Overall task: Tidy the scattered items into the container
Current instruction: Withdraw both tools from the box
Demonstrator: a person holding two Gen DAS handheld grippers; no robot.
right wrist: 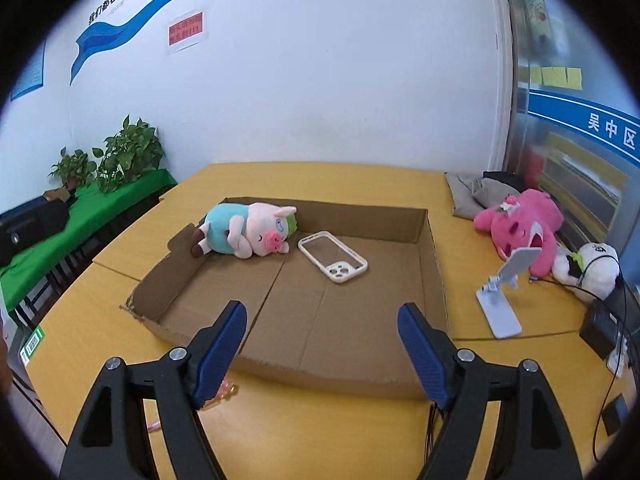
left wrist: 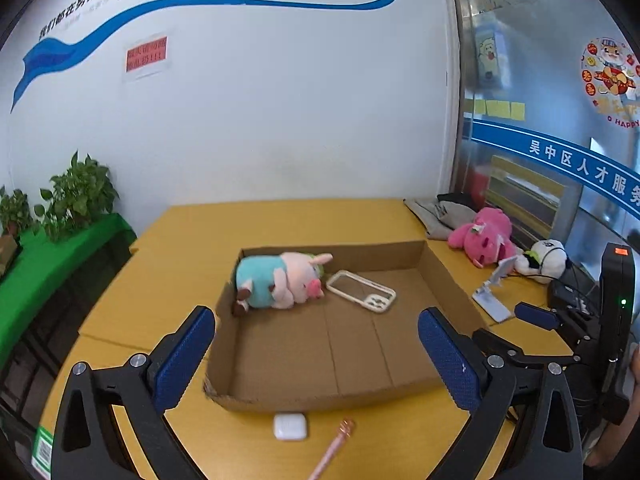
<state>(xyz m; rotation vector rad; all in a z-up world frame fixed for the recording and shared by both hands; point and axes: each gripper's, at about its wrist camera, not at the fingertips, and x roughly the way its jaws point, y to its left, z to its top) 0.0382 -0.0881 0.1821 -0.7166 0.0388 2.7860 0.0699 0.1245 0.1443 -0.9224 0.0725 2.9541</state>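
A shallow cardboard tray (left wrist: pixel 320 398) lies on the yellow table. Inside it, at the back, lie a pink pig plush in a teal shirt (left wrist: pixel 280 282) and a cream phone case (left wrist: pixel 362 291). A white earbud case (left wrist: pixel 290 427) and a pink pen (left wrist: pixel 332 452) rest on the table just in front of the tray. My left gripper (left wrist: pixel 316 314) hangs open over the tray's near edge, holding nothing. The right wrist view shows the same tray (right wrist: pixel 436 264), pig (right wrist: pixel 248 232) and phone case (right wrist: pixel 334 256). My right gripper (right wrist: pixel 322 308) is open and empty above the tray's front.
At the right of the table lie a pink bear plush (right wrist: pixel 520 224), a white plush (right wrist: pixel 592 268), a white phone stand (right wrist: pixel 504 300), grey cloth (right wrist: pixel 472 196) and black cables. Potted plants (right wrist: pixel 128 152) stand on a green-covered bench at the left. A white wall is behind.
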